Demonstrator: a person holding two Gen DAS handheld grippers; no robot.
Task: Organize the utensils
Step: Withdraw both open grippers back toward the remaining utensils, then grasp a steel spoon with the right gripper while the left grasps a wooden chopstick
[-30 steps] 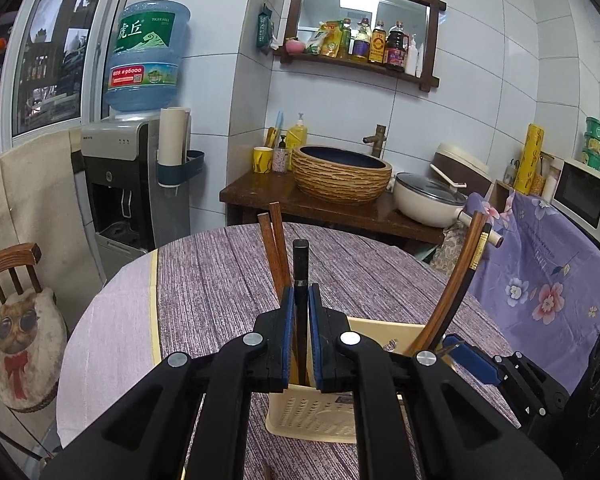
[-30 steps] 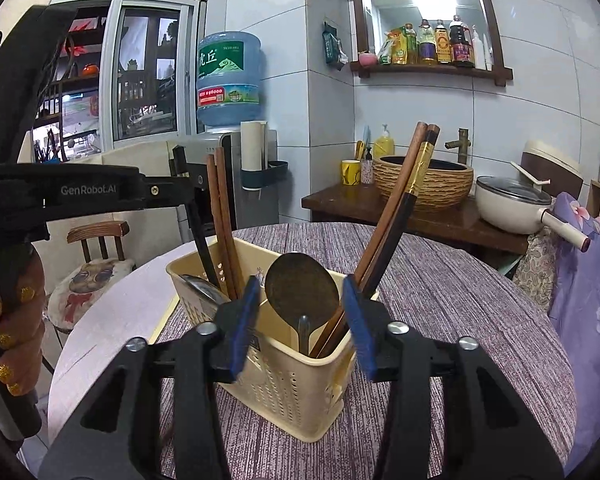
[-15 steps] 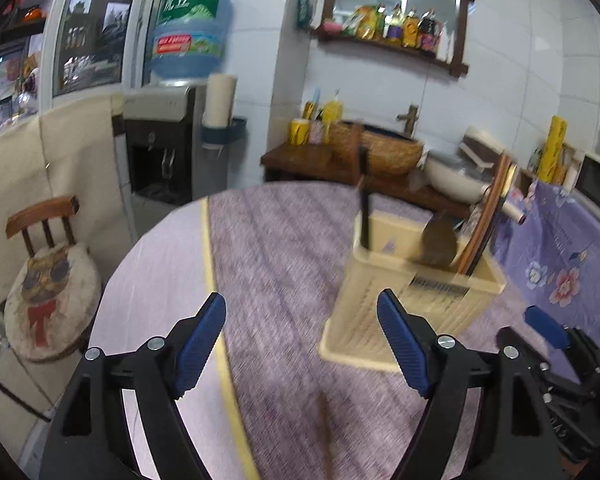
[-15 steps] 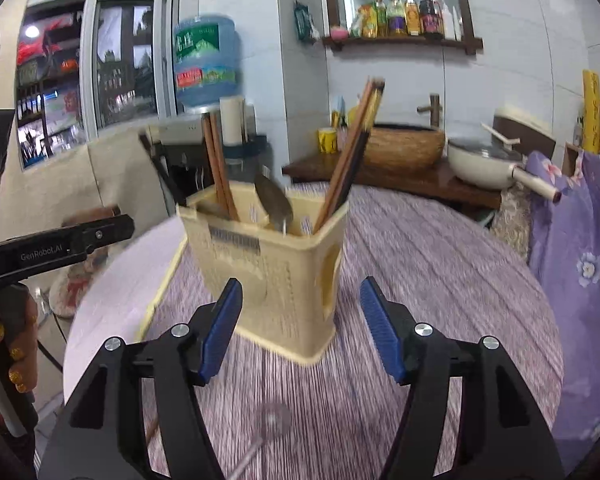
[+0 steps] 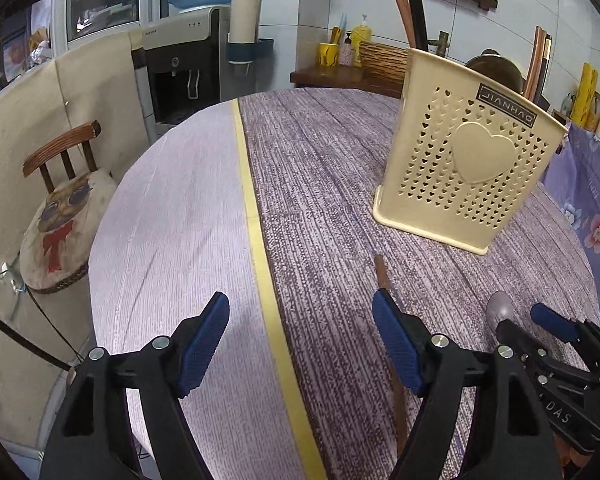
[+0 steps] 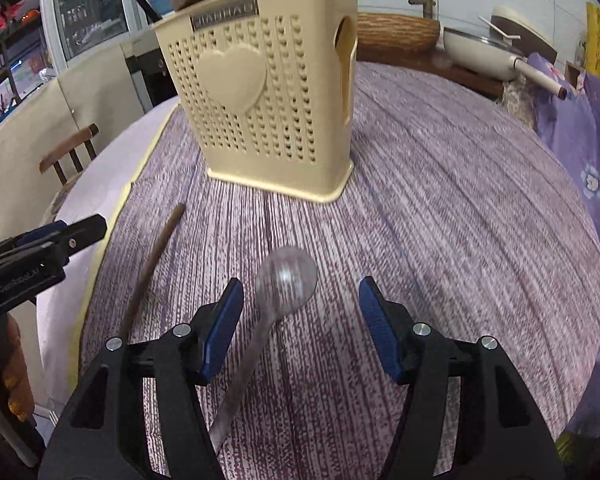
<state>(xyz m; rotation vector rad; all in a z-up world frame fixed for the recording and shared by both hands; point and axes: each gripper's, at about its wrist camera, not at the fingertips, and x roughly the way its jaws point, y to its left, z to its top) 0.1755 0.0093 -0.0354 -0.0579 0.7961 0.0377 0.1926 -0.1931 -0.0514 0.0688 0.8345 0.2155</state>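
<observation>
Left wrist view: left gripper (image 5: 302, 338) hangs over the round table (image 5: 172, 216), jaws wide apart and holding nothing. Beneath it run a pale cloth and a purple woven cloth, joined by a yellow stripe (image 5: 256, 216). One brown chopstick (image 5: 385, 300) lies flat on the purple cloth; its far tip points toward the utensil holder, and its near part passes under the gripper's right-hand finger. Cream perforated utensil holder (image 5: 468, 160), with a raised heart on its face, stands upright farther on, well apart from the chopstick tip. Chopsticks (image 5: 404, 4) and a dark spoon bowl rise above its rim. Metal spoon (image 5: 499, 307) lies at lower right, partly hidden by the right gripper (image 5: 552, 322). A wooden chair (image 5: 60, 152) with a cat cushion stands to the left.

Right wrist view: right gripper (image 6: 300, 322), jaws apart, empty. Metal spoon (image 6: 276, 300) lies on the cloth, bowl between the fingers and away from the camera, handle slanting back under the left-hand finger. Lone chopstick (image 6: 152, 264) lies to the left, well apart from the spoon. Utensil holder (image 6: 260, 92) stands upright beyond both. Left gripper (image 6: 56, 236) shows at the left edge.
</observation>
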